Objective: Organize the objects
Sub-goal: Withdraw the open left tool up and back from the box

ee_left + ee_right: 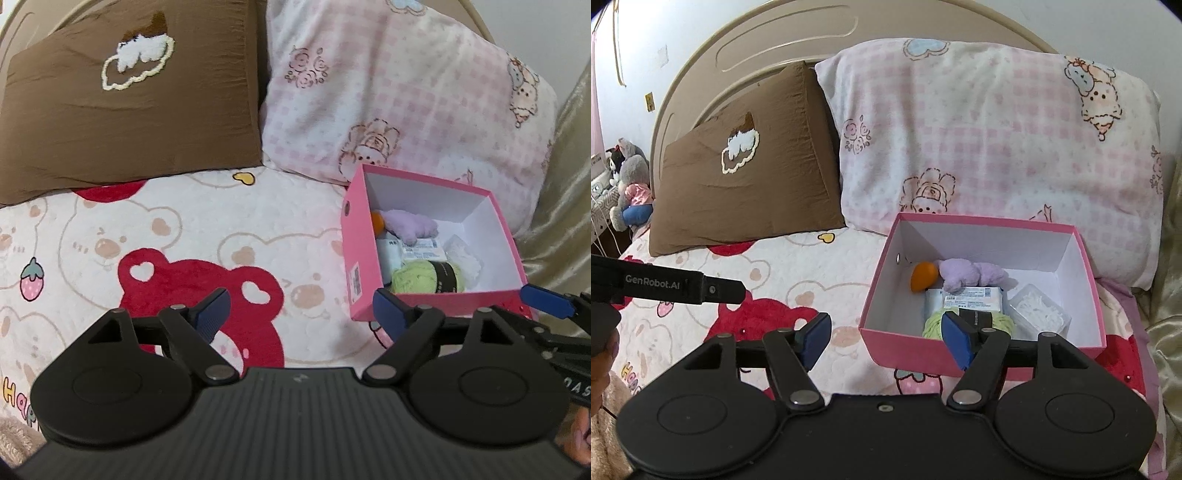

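Pink box [979, 343] sitting on bed [820, 266], in front of pink pillow [997, 129]; holding one orange ball [923, 277], one lilac plush [971, 273], one white packet [971, 297], one green yarn skein [932, 325], one clear tub [1041, 310]; cardboard looking light, stiff; gripping opposite walls seeming best; left gripper [301, 308] fingers released, empty; right gripper [886, 338] fingers released, empty.

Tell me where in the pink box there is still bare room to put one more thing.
The pink box has bare floor along its left wall, below the orange item, and along the far wall. The near middle is crowded: green yarn, white packet, purple plush, clear tub.
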The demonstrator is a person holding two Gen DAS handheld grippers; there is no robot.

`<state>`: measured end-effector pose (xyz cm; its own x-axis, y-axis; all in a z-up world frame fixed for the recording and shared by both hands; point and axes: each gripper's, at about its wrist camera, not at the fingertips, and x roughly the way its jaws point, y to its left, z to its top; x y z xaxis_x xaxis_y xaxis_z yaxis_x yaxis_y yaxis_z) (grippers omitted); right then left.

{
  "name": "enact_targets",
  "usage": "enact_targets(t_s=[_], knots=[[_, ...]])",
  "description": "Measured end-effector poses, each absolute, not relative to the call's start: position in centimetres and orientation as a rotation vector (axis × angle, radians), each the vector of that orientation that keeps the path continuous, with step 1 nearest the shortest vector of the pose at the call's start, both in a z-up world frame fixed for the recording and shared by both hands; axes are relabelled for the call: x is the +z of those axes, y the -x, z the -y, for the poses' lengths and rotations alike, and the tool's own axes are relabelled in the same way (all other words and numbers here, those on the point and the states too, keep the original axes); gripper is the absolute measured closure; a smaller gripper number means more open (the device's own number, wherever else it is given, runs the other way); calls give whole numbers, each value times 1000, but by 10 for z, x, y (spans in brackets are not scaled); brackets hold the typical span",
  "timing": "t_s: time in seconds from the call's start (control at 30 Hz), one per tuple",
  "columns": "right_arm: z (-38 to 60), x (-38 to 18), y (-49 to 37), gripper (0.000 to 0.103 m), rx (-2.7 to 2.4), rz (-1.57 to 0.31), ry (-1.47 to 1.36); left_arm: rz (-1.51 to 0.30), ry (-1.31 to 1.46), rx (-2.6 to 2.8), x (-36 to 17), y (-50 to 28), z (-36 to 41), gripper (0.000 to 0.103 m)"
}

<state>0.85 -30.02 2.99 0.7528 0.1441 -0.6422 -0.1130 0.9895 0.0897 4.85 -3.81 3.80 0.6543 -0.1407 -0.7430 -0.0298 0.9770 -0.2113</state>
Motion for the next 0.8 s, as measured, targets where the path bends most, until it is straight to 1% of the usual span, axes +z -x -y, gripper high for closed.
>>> enact_targets(t_s=[0.17,0.8], knots=[[290,28,-2,32,138,-701,-7,-856,209,-57,33,-43,39,19],[290,27,14,28,84,-692,-44,-860,173,-53,32,-23,41,16]])
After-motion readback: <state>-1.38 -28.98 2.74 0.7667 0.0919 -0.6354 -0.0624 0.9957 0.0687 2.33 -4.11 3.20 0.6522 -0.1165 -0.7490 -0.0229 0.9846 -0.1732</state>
